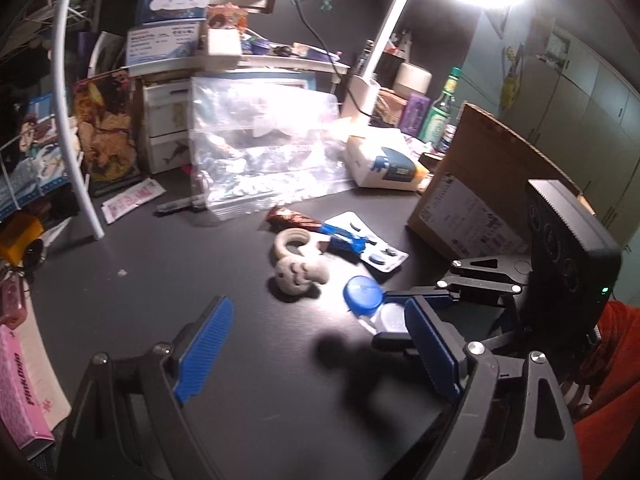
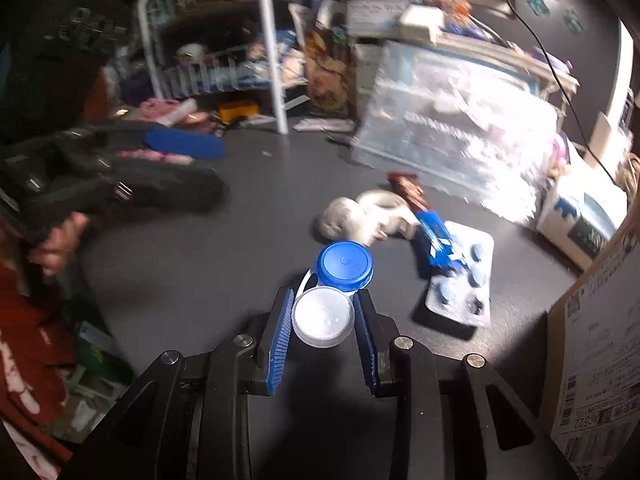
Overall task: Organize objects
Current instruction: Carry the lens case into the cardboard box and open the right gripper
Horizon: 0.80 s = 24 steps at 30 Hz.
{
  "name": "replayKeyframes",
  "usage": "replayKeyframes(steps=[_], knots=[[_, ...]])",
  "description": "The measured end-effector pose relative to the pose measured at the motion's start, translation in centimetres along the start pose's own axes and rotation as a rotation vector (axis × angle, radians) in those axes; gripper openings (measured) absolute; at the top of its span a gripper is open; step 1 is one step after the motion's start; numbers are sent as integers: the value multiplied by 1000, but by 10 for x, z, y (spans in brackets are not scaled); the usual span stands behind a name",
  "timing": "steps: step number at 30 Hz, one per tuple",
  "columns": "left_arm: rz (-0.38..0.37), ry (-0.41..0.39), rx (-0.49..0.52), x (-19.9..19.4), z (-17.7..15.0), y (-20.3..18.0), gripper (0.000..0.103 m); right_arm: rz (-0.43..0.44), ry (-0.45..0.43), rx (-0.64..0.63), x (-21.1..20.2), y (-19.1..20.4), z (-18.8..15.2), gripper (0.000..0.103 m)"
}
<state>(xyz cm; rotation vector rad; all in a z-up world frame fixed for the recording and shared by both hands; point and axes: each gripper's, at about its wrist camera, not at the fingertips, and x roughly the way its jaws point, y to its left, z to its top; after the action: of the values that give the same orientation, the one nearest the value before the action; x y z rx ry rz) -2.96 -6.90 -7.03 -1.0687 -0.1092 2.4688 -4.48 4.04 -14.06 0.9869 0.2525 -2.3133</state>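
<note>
A contact lens case (image 2: 332, 296) with one blue cap and one white cap lies on the dark desk. My right gripper (image 2: 324, 304) is shut on its white cap end. The case also shows in the left wrist view (image 1: 370, 300), with my right gripper (image 1: 404, 316) at its near end. My left gripper (image 1: 320, 332) is open and empty, above the bare desk near the front. A white bear-shaped ring toy (image 1: 298, 264), a blue pill blister pack (image 1: 376, 250) and a brown and blue wrapped bar (image 1: 308, 222) lie just beyond the case.
A cardboard box (image 1: 480, 184) stands at the right. A clear plastic bag (image 1: 264, 148) leans against white drawers at the back. A white tissue pack (image 1: 384, 162), a desk lamp (image 1: 396, 20), bottles and picture cards crowd the back and left edges. A pink box (image 1: 20, 384) lies front left.
</note>
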Motion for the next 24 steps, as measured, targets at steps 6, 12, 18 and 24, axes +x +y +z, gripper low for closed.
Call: replayKeyframes(steps=[6,12,18,24], knots=[[-117,-22,-14,-20,6,-17,64,117,-81,-60,-36,21,17,26],[-198,-66,-10,-47,22,-39,51,155,-154,-126,-80,37,30,26],[-242,-78,41,-57,50,-69,40,127,-190,-139,-118,31,37,26],[-267,-53,93,-45,91,-101,35,62,-201,-118,-146,6,45,26]])
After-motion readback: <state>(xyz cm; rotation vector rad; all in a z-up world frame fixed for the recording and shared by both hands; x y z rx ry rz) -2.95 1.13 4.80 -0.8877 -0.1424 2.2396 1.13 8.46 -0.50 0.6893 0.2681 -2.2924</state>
